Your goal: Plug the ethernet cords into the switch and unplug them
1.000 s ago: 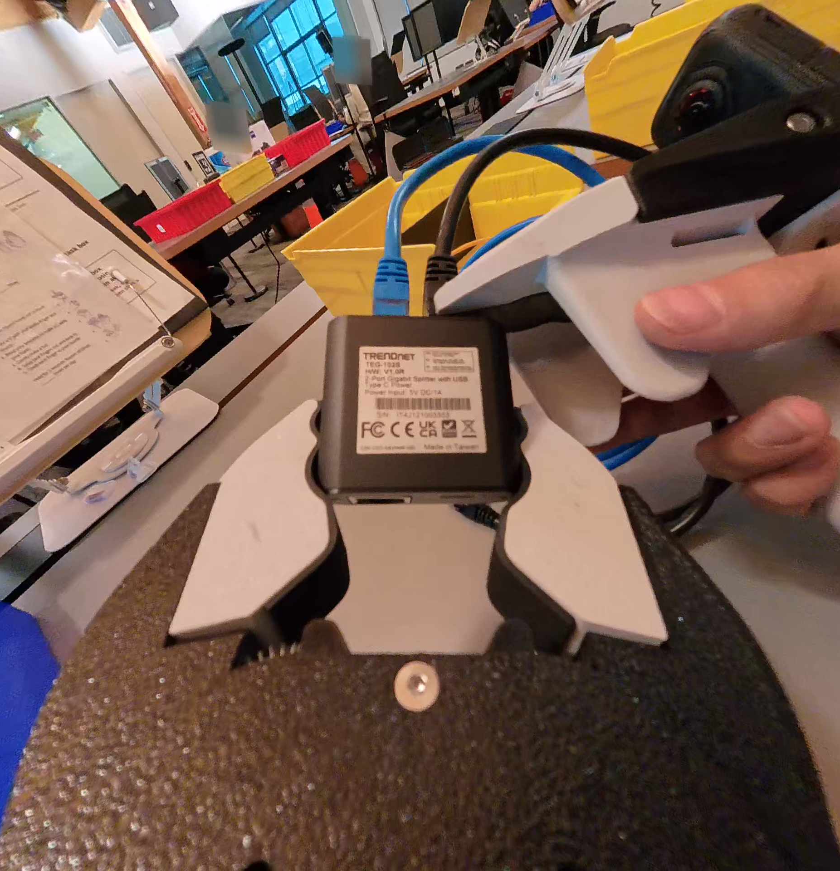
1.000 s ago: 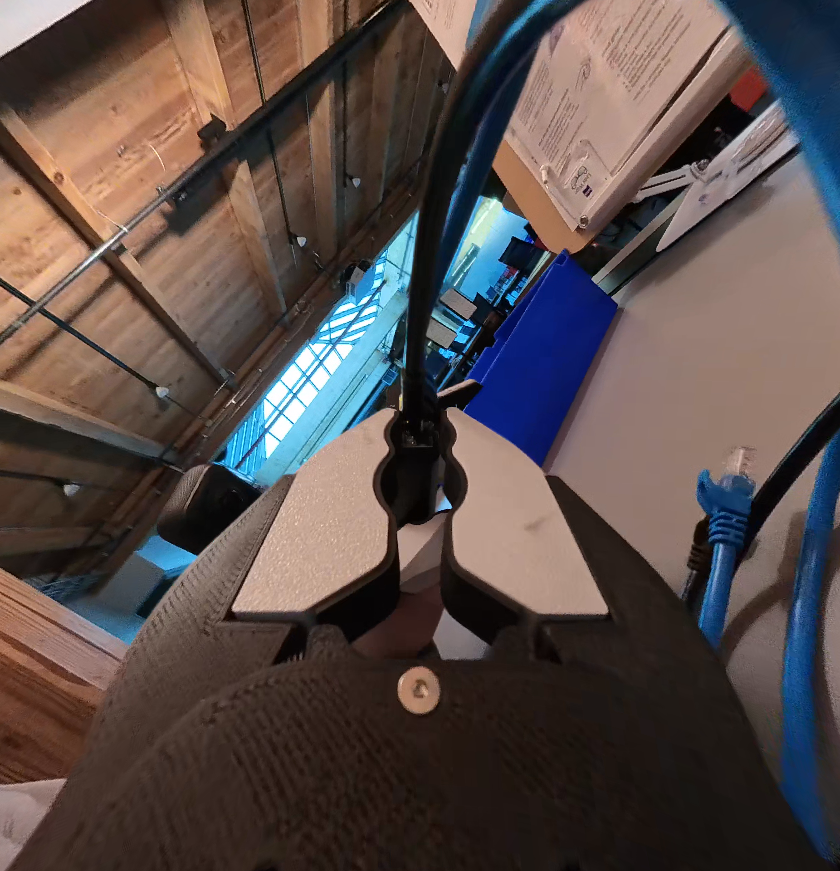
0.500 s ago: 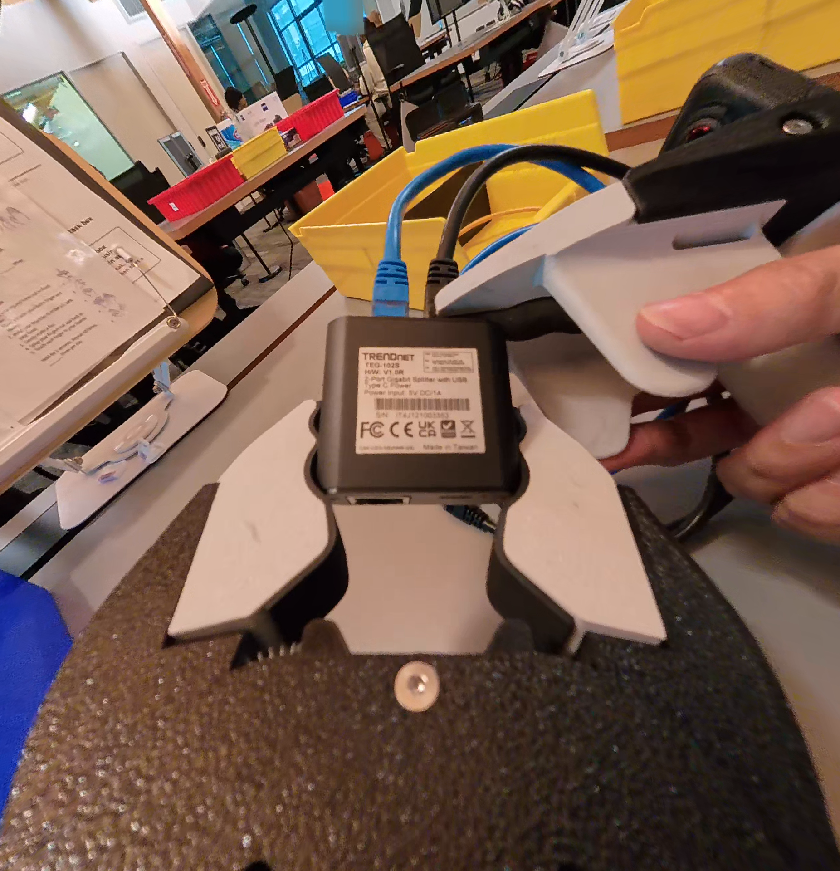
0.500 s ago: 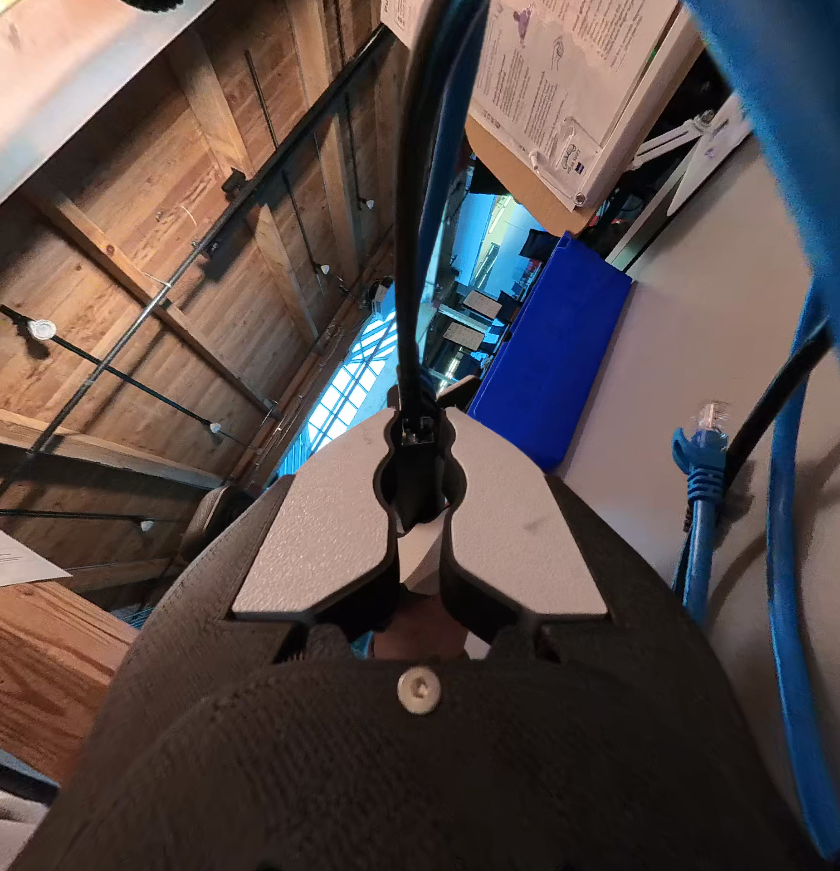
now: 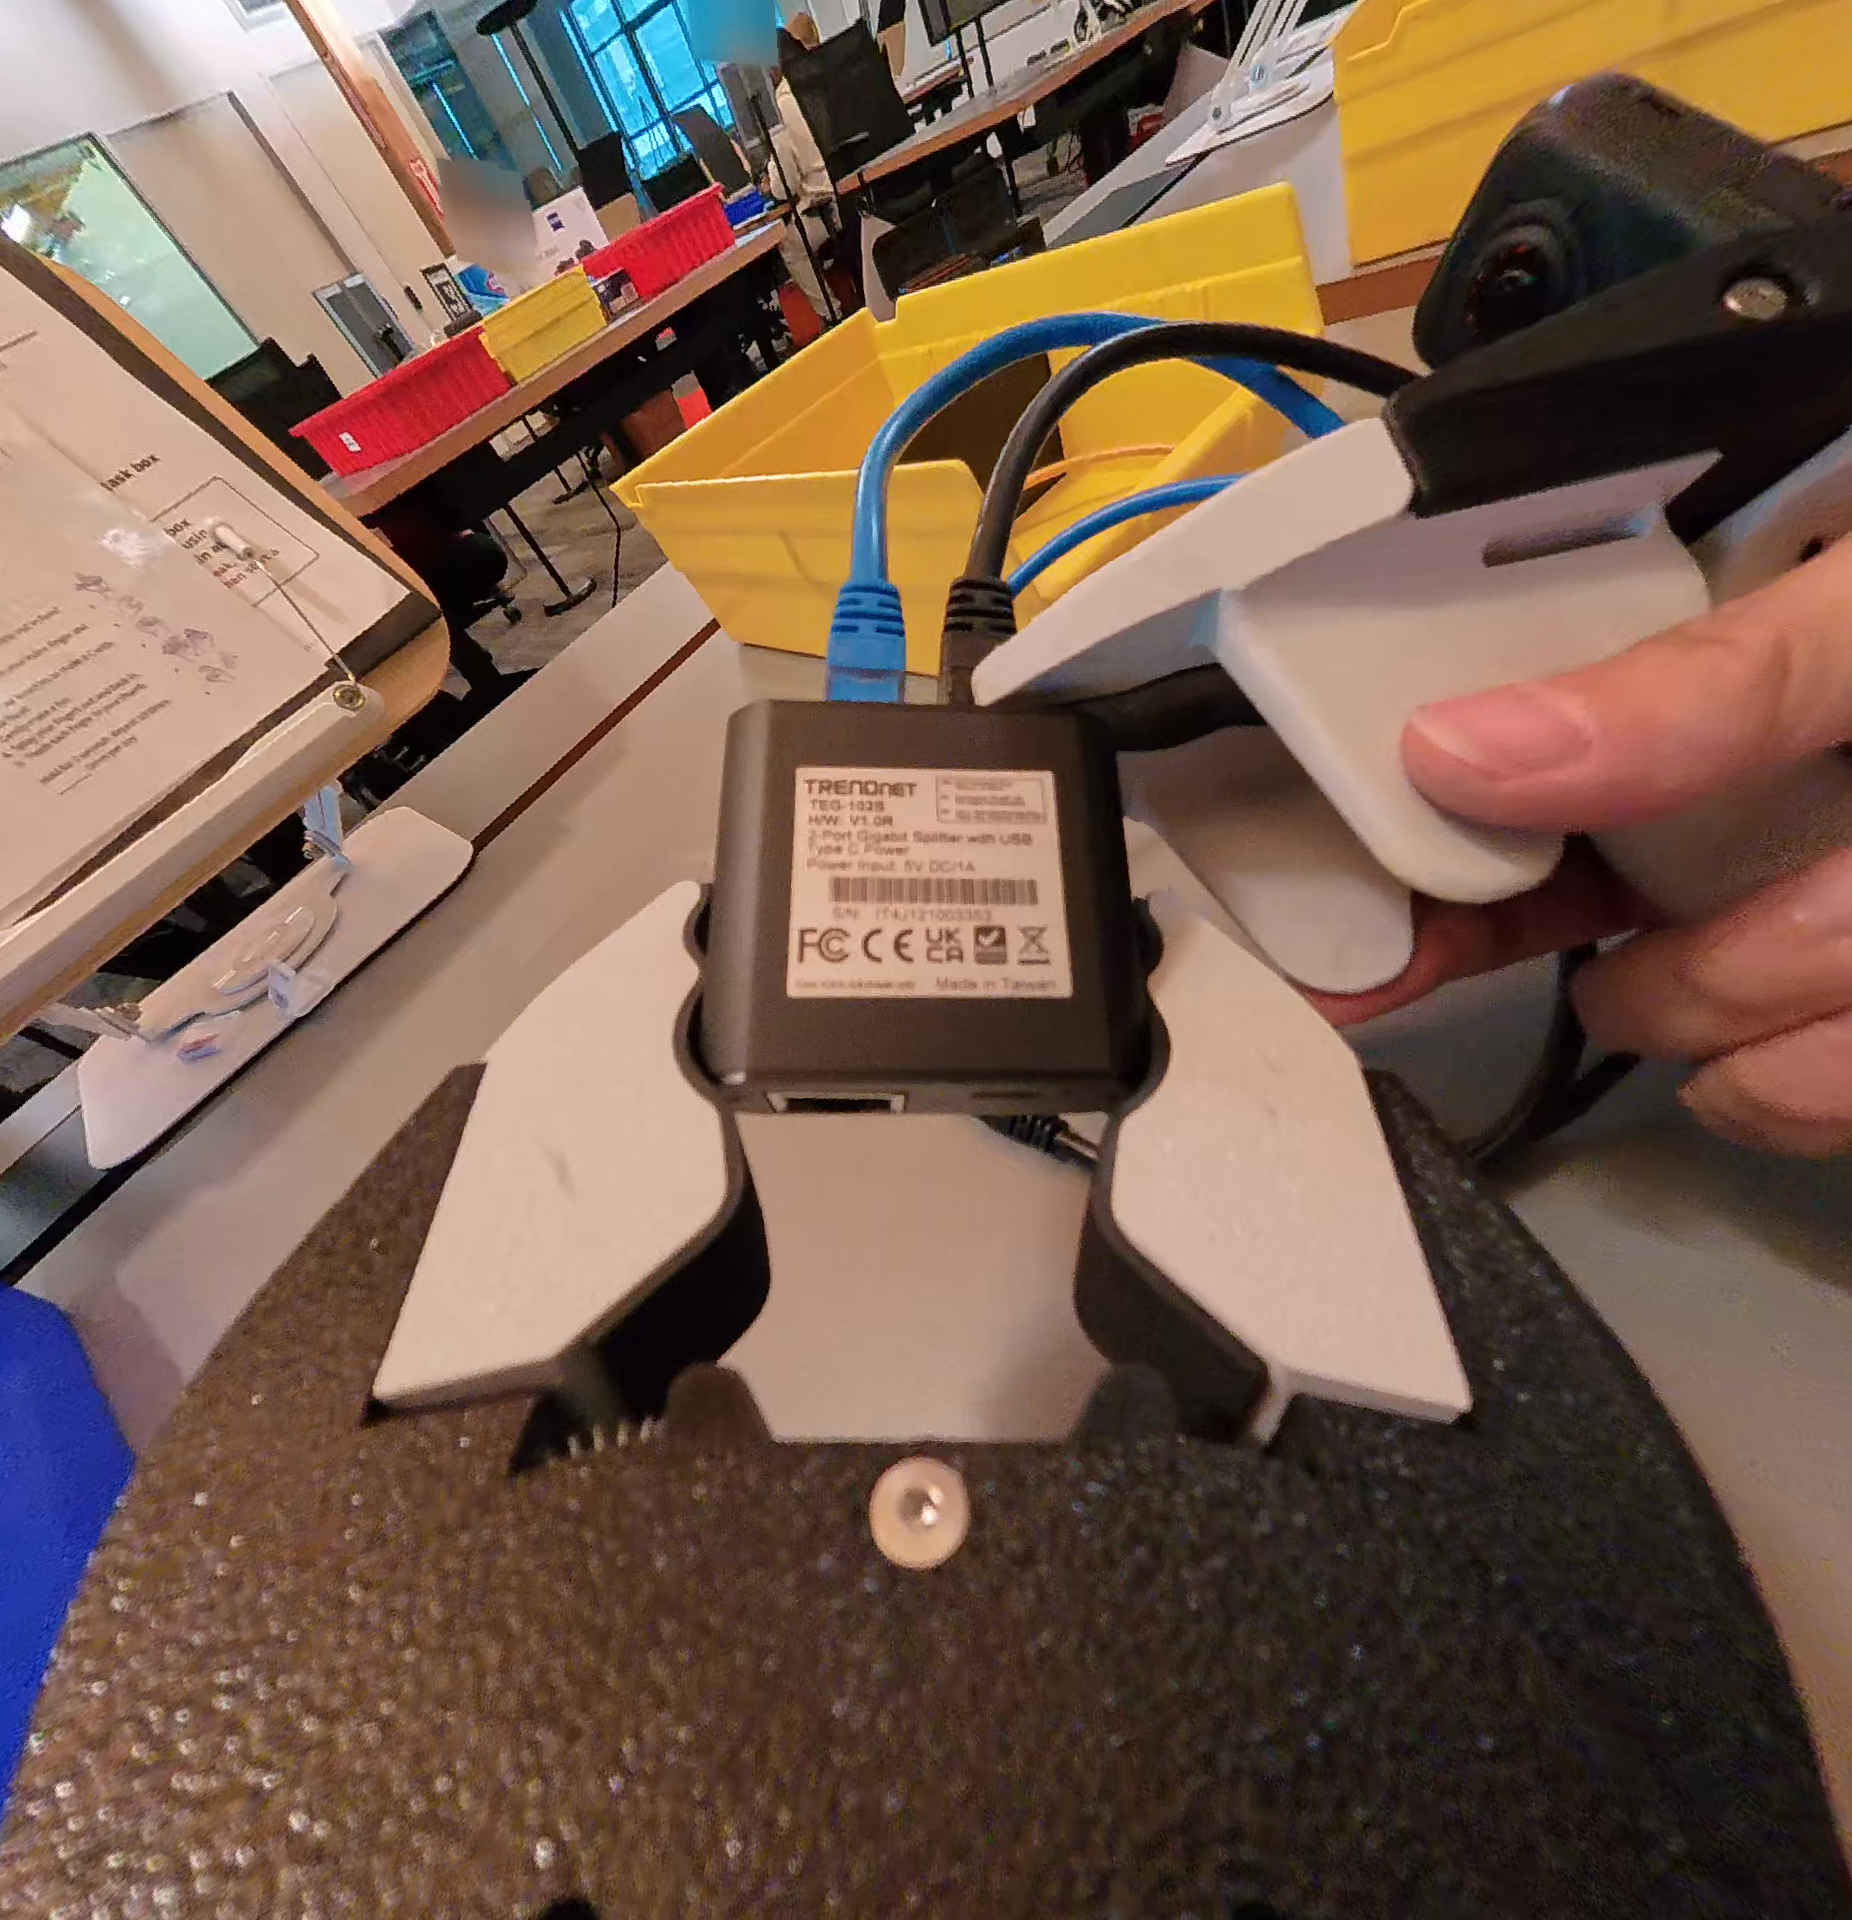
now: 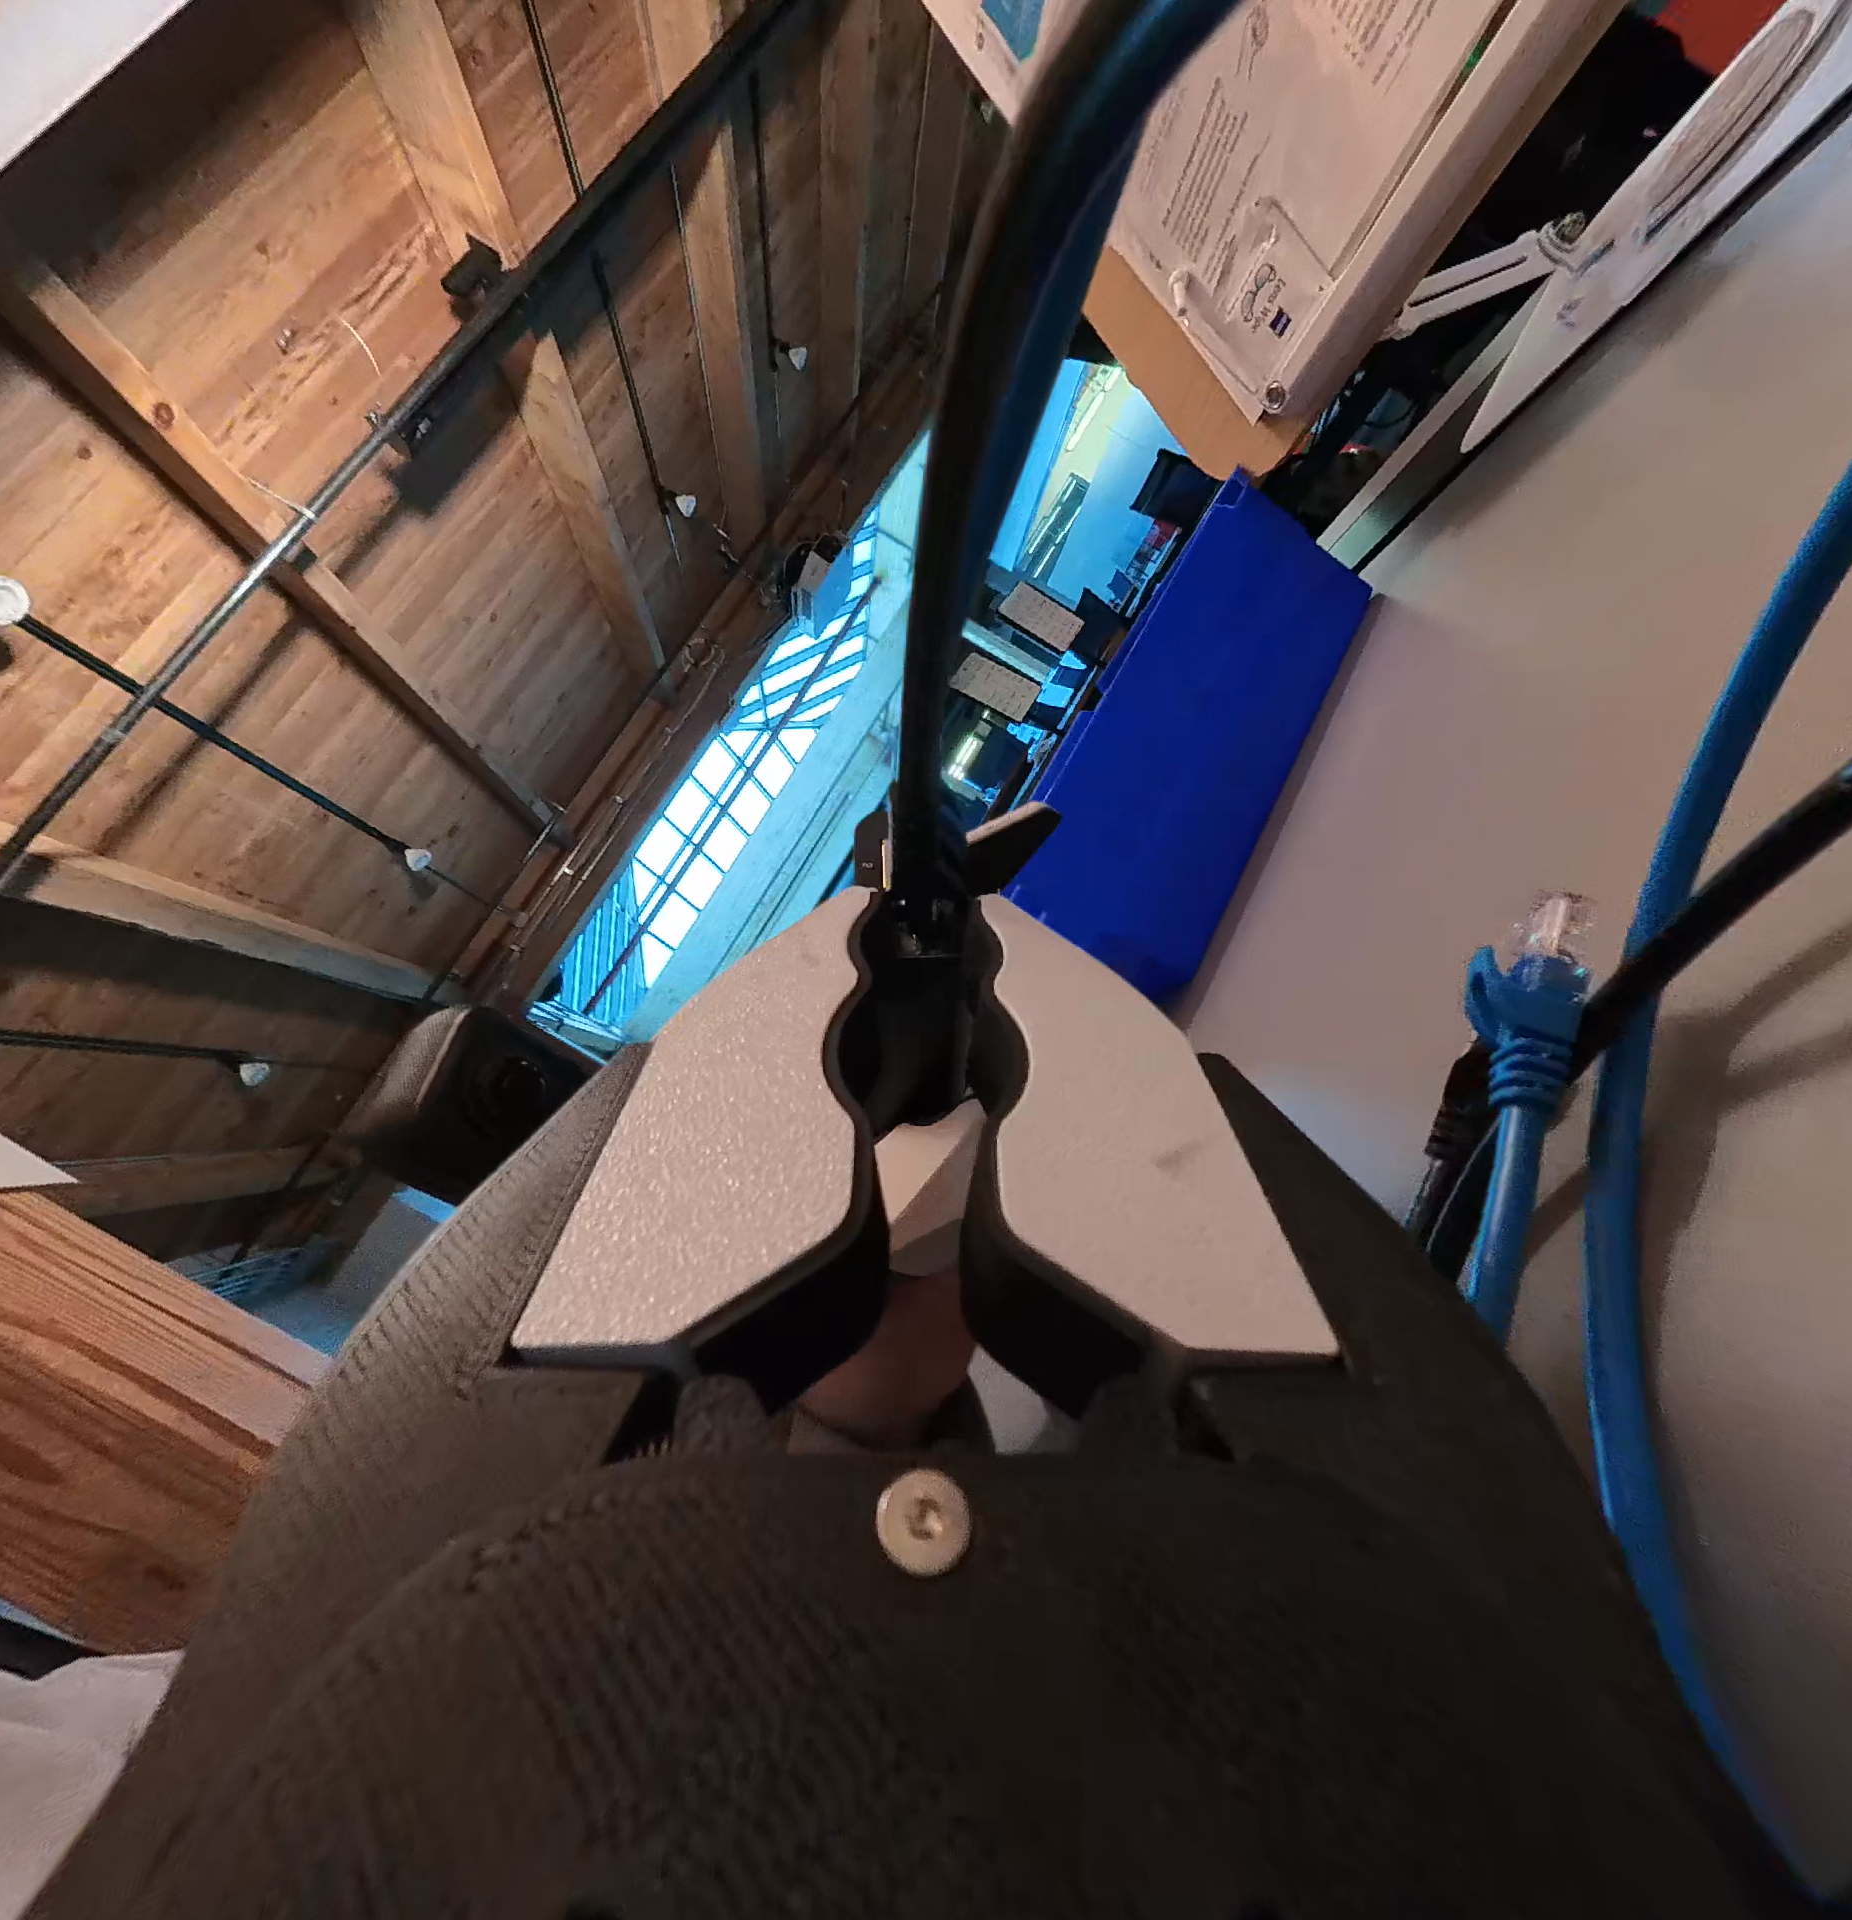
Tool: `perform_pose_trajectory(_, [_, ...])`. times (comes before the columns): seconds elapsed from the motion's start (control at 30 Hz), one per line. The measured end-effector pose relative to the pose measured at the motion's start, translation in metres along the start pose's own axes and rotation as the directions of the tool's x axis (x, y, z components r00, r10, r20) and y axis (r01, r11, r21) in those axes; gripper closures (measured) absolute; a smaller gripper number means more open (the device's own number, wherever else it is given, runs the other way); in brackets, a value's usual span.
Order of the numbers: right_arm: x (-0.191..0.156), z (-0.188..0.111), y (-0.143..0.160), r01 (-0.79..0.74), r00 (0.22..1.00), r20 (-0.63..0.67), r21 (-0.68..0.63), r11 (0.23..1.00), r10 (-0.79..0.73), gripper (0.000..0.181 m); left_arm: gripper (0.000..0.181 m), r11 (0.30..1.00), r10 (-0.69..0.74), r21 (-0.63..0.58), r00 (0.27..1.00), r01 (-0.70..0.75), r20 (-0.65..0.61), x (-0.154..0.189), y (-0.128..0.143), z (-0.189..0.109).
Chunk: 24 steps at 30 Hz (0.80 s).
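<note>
Two cords, blue cord [image 5: 868, 634] and black cord [image 5: 979, 618], sit plugged into the switch [image 5: 927, 894], which my left gripper [image 5: 927, 1023] clamps by its sides above the table [image 5: 548, 894]. My right gripper [image 6: 922, 997] is closed on the black cord's plug at the port. I judge plugging nearly done; unplugging remains, and a loose blue plug [image 6: 1524, 997] lies nearby.

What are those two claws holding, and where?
Left gripper clamps the black switch by its sides; right gripper pinches the black cord at its plug.
</note>
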State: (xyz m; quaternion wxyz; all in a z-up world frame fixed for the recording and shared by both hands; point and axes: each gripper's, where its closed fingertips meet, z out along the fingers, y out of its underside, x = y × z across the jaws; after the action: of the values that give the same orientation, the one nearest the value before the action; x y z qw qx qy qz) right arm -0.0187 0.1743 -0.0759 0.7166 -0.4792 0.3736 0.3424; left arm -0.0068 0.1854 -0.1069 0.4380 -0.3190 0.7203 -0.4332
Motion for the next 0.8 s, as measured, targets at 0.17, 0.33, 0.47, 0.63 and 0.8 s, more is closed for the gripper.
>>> perform_pose_trajectory(0.17, [0.002, 0.001, 0.0, 0.043, 0.999, 0.014, 0.001, 0.999, -0.043, 0.168, 0.108, 0.999, 0.031, -0.009, 0.999, -0.031, 0.043, -0.003, 0.004, 0.003])
perform_pose_trajectory(0.33, [-0.006, 0.006, -0.001, 0.106, 0.993, 0.052, -0.018, 0.994, -0.105, 0.169, 0.108, 0.991, 0.125, 0.023, 0.98, -0.13, 0.157, -0.013, -0.004, -0.002])
perform_pose_trajectory(0.47, [-0.01, 0.009, -0.001, 0.121, 0.99, 0.071, -0.025, 0.992, -0.119, 0.169, 0.108, 0.986, 0.147, 0.051, 0.967, -0.16, 0.206, -0.017, -0.009, -0.005])
perform_pose_trajectory(0.63, [-0.007, 0.01, -0.003, 0.144, 0.988, 0.057, -0.025, 0.989, -0.142, 0.17, 0.108, 0.996, 0.01, 0.083, 0.987, -0.024, 0.162, -0.014, -0.01, -0.003])
perform_pose_trajectory(0.8, [-0.008, 0.011, -0.001, 0.146, 0.987, 0.074, -0.03, 0.989, -0.144, 0.17, 0.108, 0.989, 0.107, 0.08, 0.97, -0.127, 0.22, -0.019, -0.012, -0.006])
